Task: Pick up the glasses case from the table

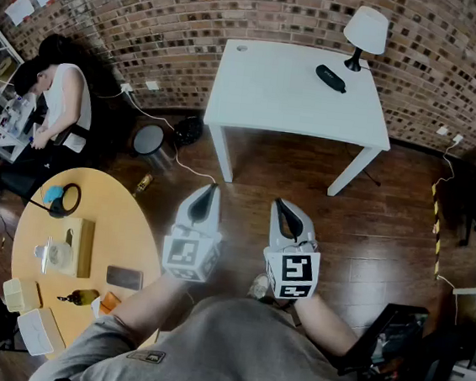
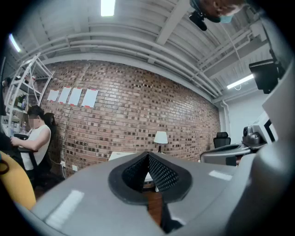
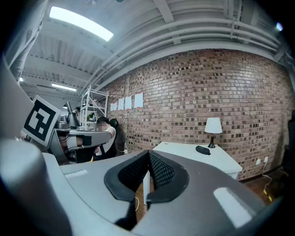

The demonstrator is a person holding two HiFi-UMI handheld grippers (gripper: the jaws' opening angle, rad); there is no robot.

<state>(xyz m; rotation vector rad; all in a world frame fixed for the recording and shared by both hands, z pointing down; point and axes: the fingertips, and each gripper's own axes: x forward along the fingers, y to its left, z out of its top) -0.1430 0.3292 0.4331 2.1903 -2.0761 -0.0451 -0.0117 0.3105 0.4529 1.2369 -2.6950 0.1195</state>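
Observation:
A dark glasses case [image 1: 331,78] lies on the far right part of the white table [image 1: 266,87], near a white lamp [image 1: 364,34]. In the right gripper view the glasses case [image 3: 203,150] shows small on the table [image 3: 184,154] ahead. Both grippers are held over the wooden floor well short of the table. My left gripper [image 1: 211,189] is shut with nothing in it, its jaws meeting at the tip. My right gripper [image 1: 280,205] is also shut and empty. The case is not visible in the left gripper view, where only the lamp [image 2: 160,137] shows beyond my left gripper [image 2: 148,156].
A round yellow table [image 1: 102,239] with several small items stands at the left. A person [image 1: 58,95] sits at a desk at the far left. Cables [image 1: 163,139] trail on the floor by the white table's left leg. A dark chair [image 1: 391,345] is at the lower right.

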